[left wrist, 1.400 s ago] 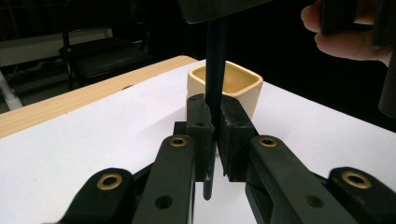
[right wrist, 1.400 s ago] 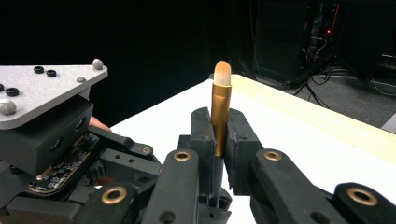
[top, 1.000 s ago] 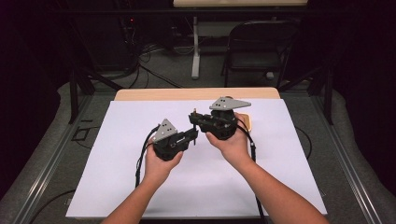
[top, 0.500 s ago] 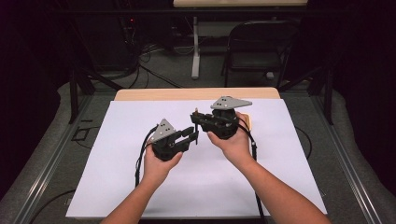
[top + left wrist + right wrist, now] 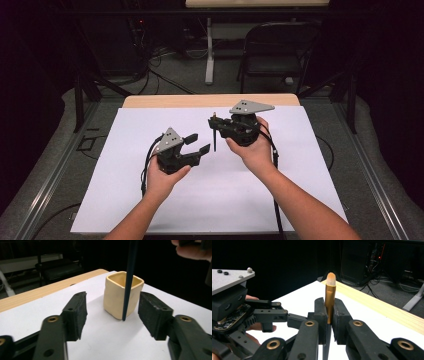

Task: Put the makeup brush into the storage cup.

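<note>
Likely a lab: dark curtains, floor cables (image 5: 165,80), equipment rack (image 5: 377,257).

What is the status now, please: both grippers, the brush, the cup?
Right gripper shut on brush, bristles up. Left gripper open, jaws just opened, nothing gripped. Cream cup upright beyond the brush handle, path clear.

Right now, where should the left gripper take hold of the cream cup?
Left gripper, jaws just opened and empty: probably clamp the cup across two opposite flat walls, coming level from the near side; it stands upright and square. Mind the brush in front.
</note>
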`<state>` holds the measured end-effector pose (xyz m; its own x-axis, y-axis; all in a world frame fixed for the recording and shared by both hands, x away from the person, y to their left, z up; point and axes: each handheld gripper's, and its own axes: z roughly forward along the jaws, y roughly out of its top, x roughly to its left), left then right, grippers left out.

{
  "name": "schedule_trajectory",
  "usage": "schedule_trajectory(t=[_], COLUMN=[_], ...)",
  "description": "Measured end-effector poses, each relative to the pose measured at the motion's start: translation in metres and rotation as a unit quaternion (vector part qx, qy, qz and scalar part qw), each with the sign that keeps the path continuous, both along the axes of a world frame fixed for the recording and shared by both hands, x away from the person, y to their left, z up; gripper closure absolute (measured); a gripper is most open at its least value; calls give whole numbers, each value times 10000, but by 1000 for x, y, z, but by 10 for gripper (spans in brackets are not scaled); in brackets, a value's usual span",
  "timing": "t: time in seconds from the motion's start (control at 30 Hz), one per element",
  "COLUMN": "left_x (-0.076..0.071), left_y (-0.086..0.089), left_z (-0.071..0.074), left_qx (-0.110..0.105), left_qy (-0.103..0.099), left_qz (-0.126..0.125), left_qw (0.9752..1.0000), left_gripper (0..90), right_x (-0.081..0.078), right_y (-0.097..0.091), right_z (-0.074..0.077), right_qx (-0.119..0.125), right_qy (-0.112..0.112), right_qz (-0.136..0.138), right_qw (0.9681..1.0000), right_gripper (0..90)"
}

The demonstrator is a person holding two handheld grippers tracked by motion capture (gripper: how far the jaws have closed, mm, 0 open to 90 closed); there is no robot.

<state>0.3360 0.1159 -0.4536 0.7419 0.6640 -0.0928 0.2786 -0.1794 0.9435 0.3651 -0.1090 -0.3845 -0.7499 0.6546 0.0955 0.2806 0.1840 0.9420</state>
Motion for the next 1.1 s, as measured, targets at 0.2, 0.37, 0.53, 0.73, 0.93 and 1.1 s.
schedule_trajectory(t=[0.2, 0.37, 0.53, 0.73, 0.93, 1.1], left_x=[-4, -7, -10, -15, -21, -25], left_y=[5, 10, 15, 21, 27, 32], left_z=[1, 1, -2, -2, -3, -5], left_qx=[136, 176, 247, 311, 404, 273], left_qy=[-42, -68, -108, -168, -242, -188], left_qz=[29, 70, 95, 180, 277, 299], left_qw=[9999, 9998, 9996, 9992, 9985, 9990], left_gripper=[325, 317, 314, 308, 299, 281], right_x=[-2, -1, 0, 0, 0, 1], right_y=[-5, -10, -17, -25, -34, -40], right_z=[6, 9, 11, 15, 21, 26], right_qx=[-46, -61, -54, -81, -101, -83], right_qy=[-59, -74, -60, -52, -104, -106], right_qz=[-52, -109, -171, -277, -355, -403], right_qw=[10000, 9999, 9998, 9996, 9993, 9991], right_gripper=[836, 836, 836, 836, 836, 836])
